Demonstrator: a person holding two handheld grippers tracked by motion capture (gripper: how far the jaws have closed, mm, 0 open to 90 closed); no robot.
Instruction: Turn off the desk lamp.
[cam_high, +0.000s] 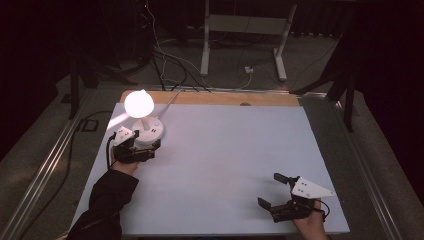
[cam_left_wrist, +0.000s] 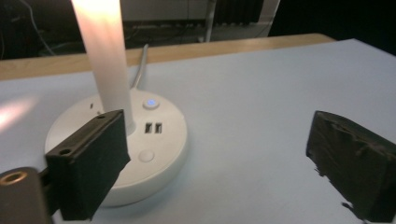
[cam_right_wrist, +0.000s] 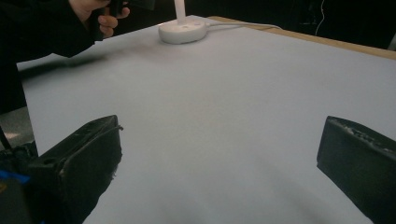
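High view: lit lamp (cam_high: 145, 120) standing at the far left of the table (cam_high: 225, 160), globe glowing, cord trailing off the back edge. Left gripper (cam_high: 142, 145) brought right up to the round base, fingers spread, nothing held. Right gripper (cam_high: 272, 192) parked near the front right, well apart from the lamp, fingers wide and empty.

Left gripper view: white base (cam_left_wrist: 154, 154) just beyond the left finger (cam_left_wrist: 88, 163), stem rising bright behind it; a small glowing blue button (cam_left_wrist: 150, 102), two USB sockets and a plain round button on top. Probably the approach step, aimed at the base or a button. Next move likely calls for a small, careful advance without tipping the lamp.

Right gripper view: bare table between open fingers; lamp base (cam_right_wrist: 182, 31) far off, beside the other hand.
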